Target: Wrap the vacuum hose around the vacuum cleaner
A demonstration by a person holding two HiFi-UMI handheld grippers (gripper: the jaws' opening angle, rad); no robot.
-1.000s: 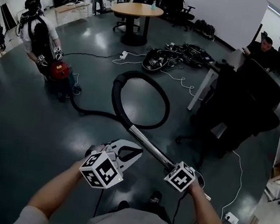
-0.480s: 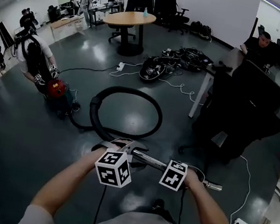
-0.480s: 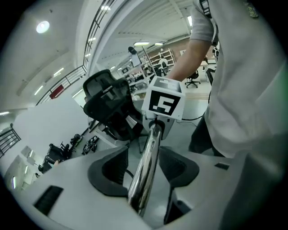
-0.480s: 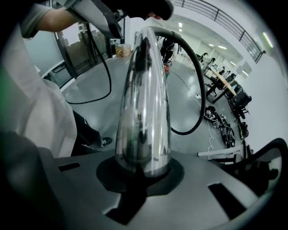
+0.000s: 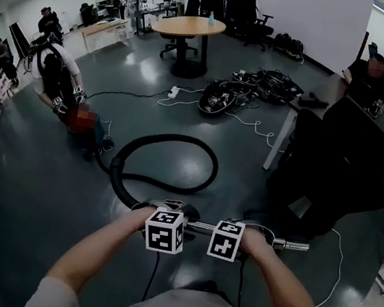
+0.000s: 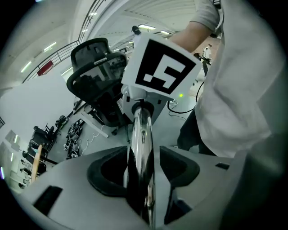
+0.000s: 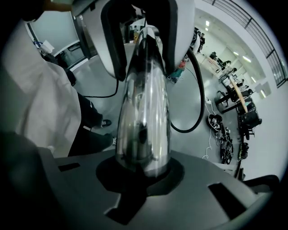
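Observation:
The black vacuum hose [image 5: 165, 160] lies in a loop on the floor and runs left to the red vacuum cleaner [image 5: 81, 121], which a patch partly hides. Its chrome wand [image 5: 269, 240] hangs level in front of me. My right gripper [image 5: 228, 230] is shut on the wand [image 7: 144, 112]. Just to its left, my left gripper [image 5: 166, 217] straddles the wand [image 6: 140, 148]. Its jaws have just been opening, and a gap shows at each pad. From the right gripper [image 7: 141, 173] view, the left gripper [image 7: 139, 27] sits further along the tube.
A person [image 5: 53, 73] stands by the vacuum cleaner. A black office chair [image 5: 337, 164] and a desk are close on the right. Bags and cables [image 5: 240, 88] lie beyond the hose, with a round table [image 5: 192, 28] behind. A white cable [image 5: 338, 263] trails at right.
The wand swung from slanting to level. My left gripper moved right onto the wand and its jaws opened around it. The two grippers drew close together, and the hose loop shifted left.

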